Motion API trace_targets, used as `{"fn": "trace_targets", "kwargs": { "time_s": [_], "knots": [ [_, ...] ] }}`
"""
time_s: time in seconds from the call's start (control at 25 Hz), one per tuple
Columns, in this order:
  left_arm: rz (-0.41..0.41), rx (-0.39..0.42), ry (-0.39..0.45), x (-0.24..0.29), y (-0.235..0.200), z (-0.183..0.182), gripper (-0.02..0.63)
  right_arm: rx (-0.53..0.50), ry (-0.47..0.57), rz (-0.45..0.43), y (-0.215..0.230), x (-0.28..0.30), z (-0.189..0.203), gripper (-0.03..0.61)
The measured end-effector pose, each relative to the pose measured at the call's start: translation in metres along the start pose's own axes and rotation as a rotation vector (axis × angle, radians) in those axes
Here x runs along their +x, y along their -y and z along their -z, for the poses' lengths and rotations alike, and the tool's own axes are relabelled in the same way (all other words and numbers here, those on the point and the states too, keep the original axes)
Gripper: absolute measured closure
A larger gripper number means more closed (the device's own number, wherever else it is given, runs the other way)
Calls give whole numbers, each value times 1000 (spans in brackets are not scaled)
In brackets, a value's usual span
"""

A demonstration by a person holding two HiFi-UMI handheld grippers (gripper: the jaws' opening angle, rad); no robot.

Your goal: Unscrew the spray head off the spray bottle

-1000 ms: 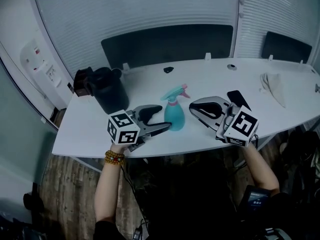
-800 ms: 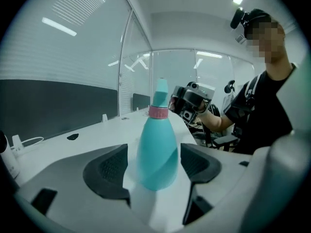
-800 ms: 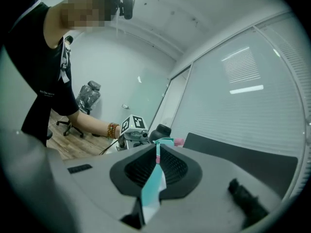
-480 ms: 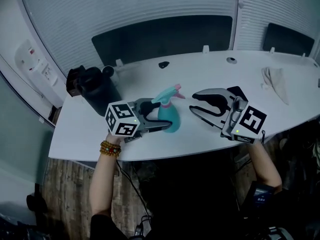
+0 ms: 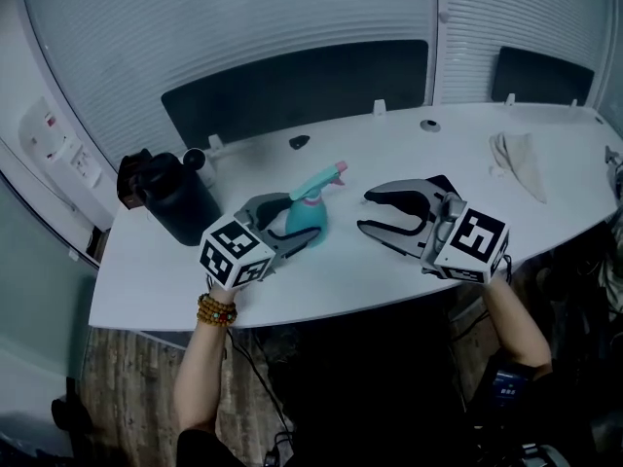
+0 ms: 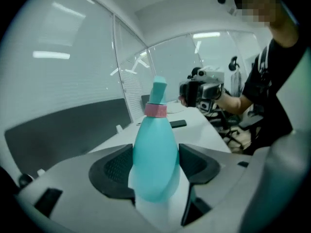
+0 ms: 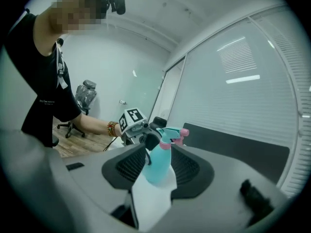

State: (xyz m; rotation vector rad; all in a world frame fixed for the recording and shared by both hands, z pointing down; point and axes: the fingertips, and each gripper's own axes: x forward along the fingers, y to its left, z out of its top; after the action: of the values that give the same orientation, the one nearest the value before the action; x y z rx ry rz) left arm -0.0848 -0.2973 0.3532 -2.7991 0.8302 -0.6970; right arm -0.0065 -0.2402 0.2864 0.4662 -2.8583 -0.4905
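Desk [image 5: 341, 270], blinds [image 5: 243, 17], left gripper [image 5: 303, 221] jaws just clamped on bottle [image 6: 154, 154], right gripper [image 5: 364, 212] jaws just opened empty

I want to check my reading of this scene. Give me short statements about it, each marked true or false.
1. The spray head sits on the spray bottle. True.
2. The right gripper holds the bottle. False: its jaws, just now opening, are empty, away from it.
3. The left gripper has the bottle between its jaws. True; they have just been closing on it.
4. The cloth lies beside the black jug. False: the cloth is at the table's right end, the jug at its left.
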Motion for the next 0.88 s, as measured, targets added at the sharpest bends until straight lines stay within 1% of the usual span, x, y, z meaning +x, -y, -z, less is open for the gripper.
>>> {"fn": "trace_targets", "kwargs": {
  "time_s": [0.04, 0.08, 0.12, 0.16, 0.2, 0.24, 0.32, 0.36, 0.4, 0.44, 0.48, 0.6, 0.68, 0.76, 0.84, 0.88],
  "knots": [
    [-102, 84, -43, -4, -8, -4, 313, -1, -22, 7, 3, -1, -1, 427],
    [-221, 205, -102, -9, -18, -8, 313, 15, -37, 14, 6, -2, -3, 419],
    [-344, 355, -169, -15, -27, -13, 313, 62, -34, 13, 11, -2, -5, 419],
    [-455, 509, -232, -20, -33, -20, 313, 153, -11, -3, 15, -2, -7, 419],
    [-543, 642, -279, -23, -35, -29, 313, 287, 28, -36, 18, -1, -8, 419],
    [-610, 746, -307, -26, -35, -39, 313, 451, 71, -82, 19, 1, -8, 419],
    [-714, 895, -335, -30, -32, -57, 314, 820, 149, -191, 19, 6, -6, 419],
    [-761, 958, -350, -31, -32, -65, 313, 1002, 193, -248, 18, 9, -5, 419],
    [-803, 1015, -366, -33, -32, -70, 313, 1163, 245, -299, 19, 11, -4, 419],
    [-835, 1058, -381, -34, -32, -74, 313, 1282, 295, -332, 19, 13, -3, 419],
    [-853, 1088, -394, -34, -32, -76, 313, 1353, 337, -339, 21, 14, -2, 419],
    [-867, 1132, -420, -29, -33, -76, 314, 1431, 431, -298, 34, 9, 2, 417],
    [-864, 1152, -430, -27, -33, -75, 313, 1450, 459, -296, 40, 6, 1, 417],
    [-860, 1177, -433, -25, -29, -75, 313, 1449, 445, -299, 40, 9, 2, 417],
    [-850, 1190, -422, -21, -23, -78, 313, 1426, 417, -294, 39, 15, 1, 419],
    [-844, 1189, -415, -18, -20, -79, 314, 1392, 402, -279, 40, 17, 1, 419]
  ]
}}
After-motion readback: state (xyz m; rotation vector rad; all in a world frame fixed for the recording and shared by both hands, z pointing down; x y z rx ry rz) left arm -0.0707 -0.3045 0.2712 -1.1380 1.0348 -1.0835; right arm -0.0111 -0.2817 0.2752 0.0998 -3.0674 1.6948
